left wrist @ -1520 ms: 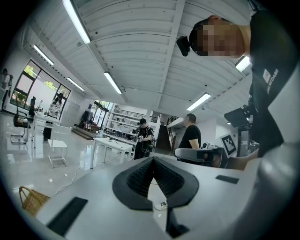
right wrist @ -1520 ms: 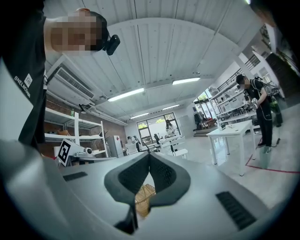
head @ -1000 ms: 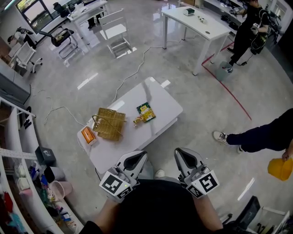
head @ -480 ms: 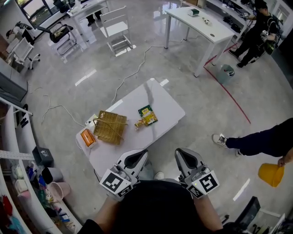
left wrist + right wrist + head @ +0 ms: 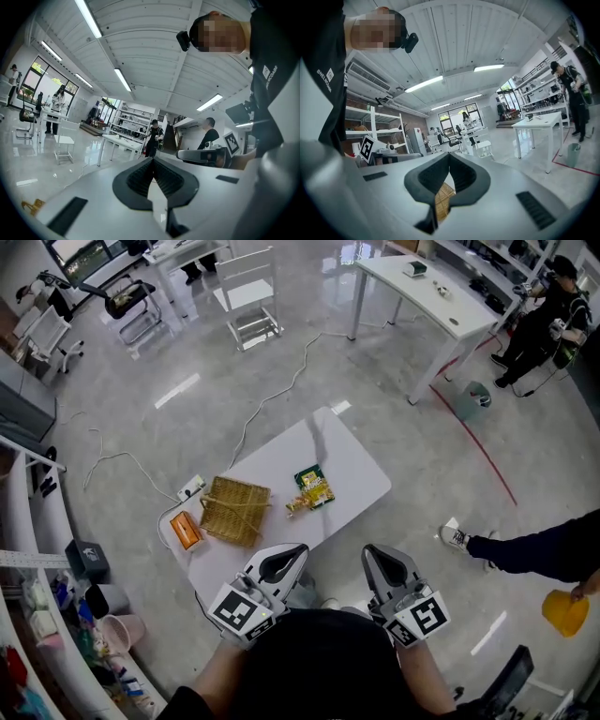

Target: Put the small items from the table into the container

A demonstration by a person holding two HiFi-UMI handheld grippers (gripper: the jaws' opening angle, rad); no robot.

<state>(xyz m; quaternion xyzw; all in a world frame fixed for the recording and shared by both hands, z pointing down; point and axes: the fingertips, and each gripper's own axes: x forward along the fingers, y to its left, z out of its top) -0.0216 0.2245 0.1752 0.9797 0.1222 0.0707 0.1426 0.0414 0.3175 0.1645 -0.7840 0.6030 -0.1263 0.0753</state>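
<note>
On the low white table (image 5: 352,460) stands a woven wicker basket (image 5: 234,510). To its left lies an orange packet (image 5: 185,530). A green snack packet (image 5: 314,487) and a small yellow item (image 5: 296,506) lie to its right. My left gripper (image 5: 286,555) and right gripper (image 5: 379,557) are held side by side close to my body, short of the table's near edge. Both are shut and hold nothing. The left gripper (image 5: 152,161) points level across the room. Below the right gripper's (image 5: 449,155) closed tips a bit of the basket (image 5: 442,199) shows.
A power strip (image 5: 190,488) and a cable (image 5: 272,390) lie on the floor beyond the table. A white desk (image 5: 427,296) and a chair (image 5: 248,296) stand farther back. Shelves (image 5: 47,596) line the left. A person's leg (image 5: 525,545) and a yellow bucket (image 5: 562,610) are at right.
In the head view the table and its items have drifted right and nearer to me. Both grippers stay shut in front of my body, carried along with it.
</note>
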